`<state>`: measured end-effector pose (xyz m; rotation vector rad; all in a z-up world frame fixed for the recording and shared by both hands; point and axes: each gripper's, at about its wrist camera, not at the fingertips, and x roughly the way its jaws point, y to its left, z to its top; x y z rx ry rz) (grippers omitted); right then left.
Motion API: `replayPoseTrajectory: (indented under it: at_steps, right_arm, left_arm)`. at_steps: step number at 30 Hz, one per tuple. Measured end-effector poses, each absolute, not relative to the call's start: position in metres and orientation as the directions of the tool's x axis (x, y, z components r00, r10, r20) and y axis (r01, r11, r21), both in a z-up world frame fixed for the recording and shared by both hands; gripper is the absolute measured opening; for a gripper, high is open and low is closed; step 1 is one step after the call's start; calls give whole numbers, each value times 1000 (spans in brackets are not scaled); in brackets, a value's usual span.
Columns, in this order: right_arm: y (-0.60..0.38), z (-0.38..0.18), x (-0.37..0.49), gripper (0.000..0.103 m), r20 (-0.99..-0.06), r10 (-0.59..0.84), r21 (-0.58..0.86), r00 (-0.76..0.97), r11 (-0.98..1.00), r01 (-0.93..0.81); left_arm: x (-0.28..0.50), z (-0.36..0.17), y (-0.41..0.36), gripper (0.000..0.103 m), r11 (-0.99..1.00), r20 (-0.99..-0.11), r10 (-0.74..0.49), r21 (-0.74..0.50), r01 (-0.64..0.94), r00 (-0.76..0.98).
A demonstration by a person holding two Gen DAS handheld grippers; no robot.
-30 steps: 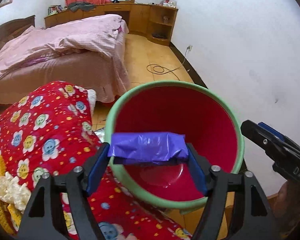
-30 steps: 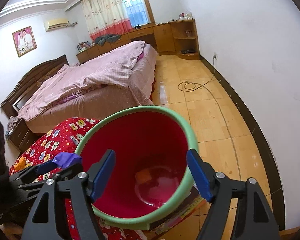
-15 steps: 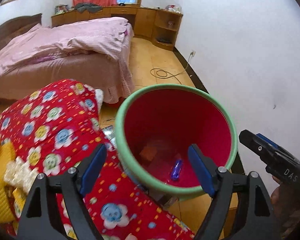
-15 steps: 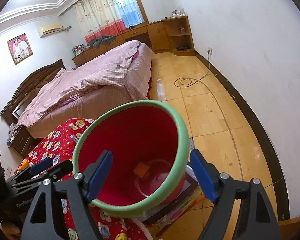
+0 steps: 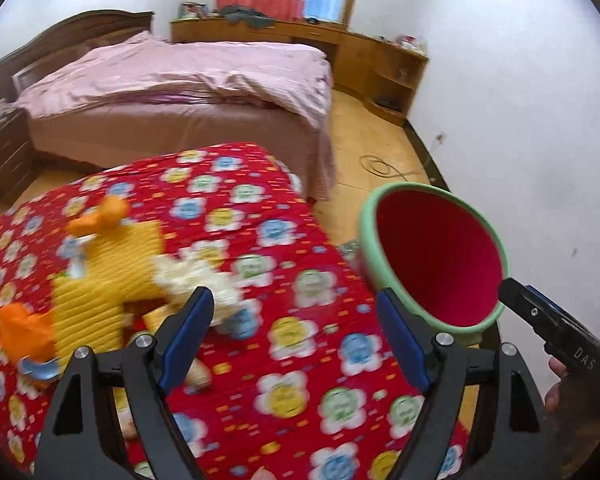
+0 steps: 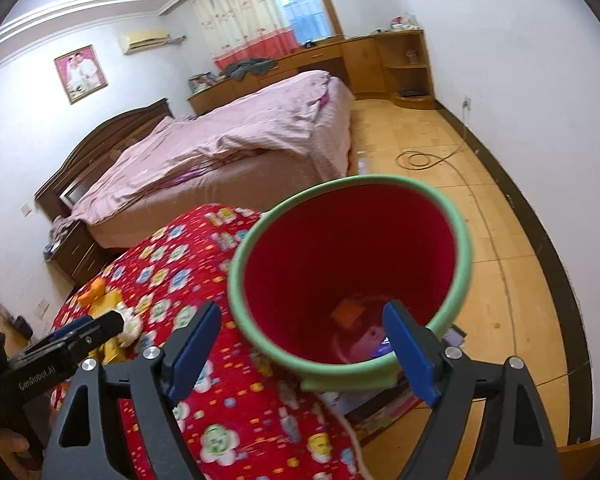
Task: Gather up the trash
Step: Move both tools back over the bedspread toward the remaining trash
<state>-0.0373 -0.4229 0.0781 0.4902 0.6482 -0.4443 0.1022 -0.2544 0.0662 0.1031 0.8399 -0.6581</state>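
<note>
Since a second ago the purple wrapper (image 6: 384,347) has left the left tool (image 5: 296,334) and dropped into the red bin (image 6: 352,268); it now shows as a purple scrap at the bin's bottom, lower centre of the right wrist view, next to an orange scrap (image 6: 347,311). In the same interval the left tool has swung away from the bin and now faces the red flowered quilt (image 5: 260,280).

What is left to collect lies on that quilt. A crumpled white wad (image 5: 198,276) sits just above and a little left of the left tool's gap, in the middle of the left wrist view. It touches a yellow knitted cloth (image 5: 100,280) that runs toward the left edge, with orange pieces (image 5: 24,330) at the far left. Motion blur smears all of this, so I cannot tell trash from toy with certainty.

The left tool stands wide open and empty, its blue pads well apart. The right tool (image 6: 304,354) is likewise open and empty, and hovers over the bin's near green rim.

My judgement: the wad is the next target, and it lies straight ahead of the left tool, while the right tool points at the bin with the quilt off to its left. The left one is clearly nearer. The wad has no marked long axis, so a short forward reach should do.
</note>
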Motion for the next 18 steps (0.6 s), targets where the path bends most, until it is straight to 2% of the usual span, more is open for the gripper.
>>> replayPoseTrajectory:
  at_steps: [18]
  right_arm:
    - [-342, 75, 17, 94, -677, -100, 282, 729, 880, 383]
  left_arm:
    - [152, 61, -108, 83, 940, -731, -293, -104, 324, 616]
